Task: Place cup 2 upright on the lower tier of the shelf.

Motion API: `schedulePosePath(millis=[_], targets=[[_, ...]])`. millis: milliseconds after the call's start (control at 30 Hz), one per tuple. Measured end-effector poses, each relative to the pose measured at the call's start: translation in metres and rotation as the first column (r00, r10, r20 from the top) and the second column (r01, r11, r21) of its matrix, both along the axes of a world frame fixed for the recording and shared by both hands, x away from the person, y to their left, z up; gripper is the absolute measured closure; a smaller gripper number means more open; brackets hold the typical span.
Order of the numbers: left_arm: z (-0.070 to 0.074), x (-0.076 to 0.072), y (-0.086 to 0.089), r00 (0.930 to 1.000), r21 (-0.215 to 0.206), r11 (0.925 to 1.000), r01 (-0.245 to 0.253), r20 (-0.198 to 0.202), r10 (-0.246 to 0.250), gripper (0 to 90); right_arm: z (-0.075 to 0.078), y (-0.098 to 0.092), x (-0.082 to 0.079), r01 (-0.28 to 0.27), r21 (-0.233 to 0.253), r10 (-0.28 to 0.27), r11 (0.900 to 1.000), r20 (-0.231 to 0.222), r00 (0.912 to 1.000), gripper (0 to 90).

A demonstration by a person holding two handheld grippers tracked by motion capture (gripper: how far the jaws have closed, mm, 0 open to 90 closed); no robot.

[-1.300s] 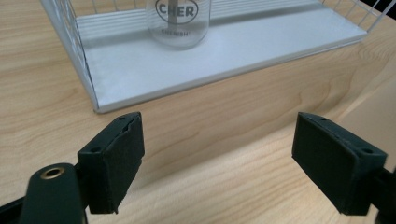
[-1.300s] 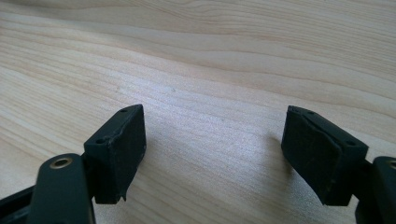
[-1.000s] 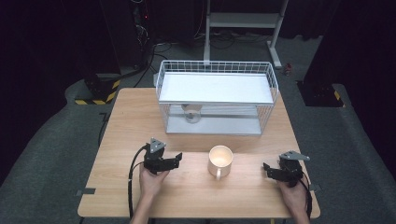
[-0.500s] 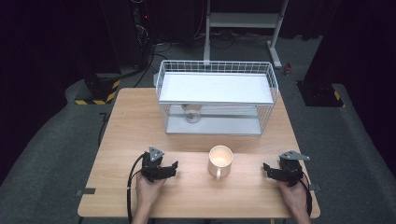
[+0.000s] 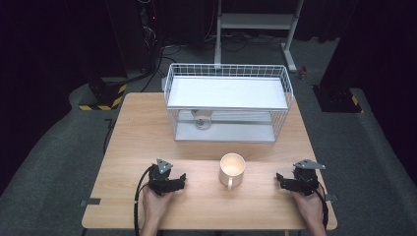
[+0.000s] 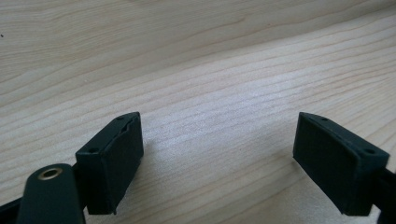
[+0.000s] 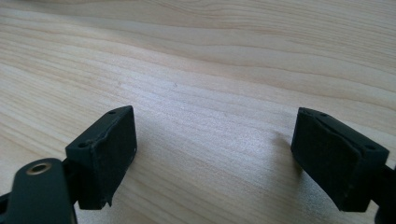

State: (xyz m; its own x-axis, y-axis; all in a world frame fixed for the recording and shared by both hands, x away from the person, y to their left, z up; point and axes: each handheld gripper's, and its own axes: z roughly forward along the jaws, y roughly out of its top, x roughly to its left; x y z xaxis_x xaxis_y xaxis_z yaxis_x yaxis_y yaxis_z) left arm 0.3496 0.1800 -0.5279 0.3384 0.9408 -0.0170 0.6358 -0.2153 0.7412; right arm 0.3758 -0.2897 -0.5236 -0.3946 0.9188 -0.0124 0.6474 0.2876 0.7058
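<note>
mug (image 5: 232, 168) bears no readable writing between spread left gripper (image 5: 181, 181) and right gripper (image 5: 279, 180).

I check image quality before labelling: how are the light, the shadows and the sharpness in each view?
High view: the table and mug are brightly lit, the room around is nearly black, detail is soft. Left gripper view: a pale sheen on the wood between the open jaws of the left gripper, near parts blurred. Right gripper view: the right gripper casts soft shadows, the wood grain is sharp.

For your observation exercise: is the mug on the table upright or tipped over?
Upright. In the high view the mug shows its round open mouth facing up, base on the table, handle at the near side.
</note>
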Motion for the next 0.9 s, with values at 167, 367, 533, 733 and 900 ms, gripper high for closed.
schedulePosePath(millis=[167, 367, 533, 733, 900], targets=[[0.000, 0.000, -0.001, 1.0000, 0.019, 0.9998, -0.008, 0.000, 0.007, 16.7, 0.000, 0.006, -0.005, -0.037, 0.001, 0.037, 0.999, -0.002, 0.9993, 13.0], [0.000, 0.000, -0.002, 0.9999, 0.032, 0.9994, -0.010, -0.006, 0.010, 16.1, 0.001, 0.020, -0.018, -0.087, 0.035, 0.086, 0.996, 0.014, 0.9962, 12.6], [0.000, 0.000, -0.002, 0.9999, 0.030, 0.9995, -0.012, -0.004, 0.012, 16.1, 0.001, 0.036, -0.030, -0.150, 0.075, 0.150, 0.986, 0.015, 0.9886, 11.7], [0.000, 0.000, -0.002, 0.9999, 0.030, 0.9995, -0.012, -0.004, 0.012, 16.1, 0.007, 0.054, -0.042, -0.217, 0.138, 0.212, 0.966, 0.048, 0.9761, 10.7], [0.000, 0.000, -0.002, 0.9999, 0.030, 0.9995, -0.012, -0.004, 0.012, 16.1, 0.015, 0.069, -0.048, -0.273, 0.163, 0.264, 0.948, 0.077, 0.9615, 10.3]])
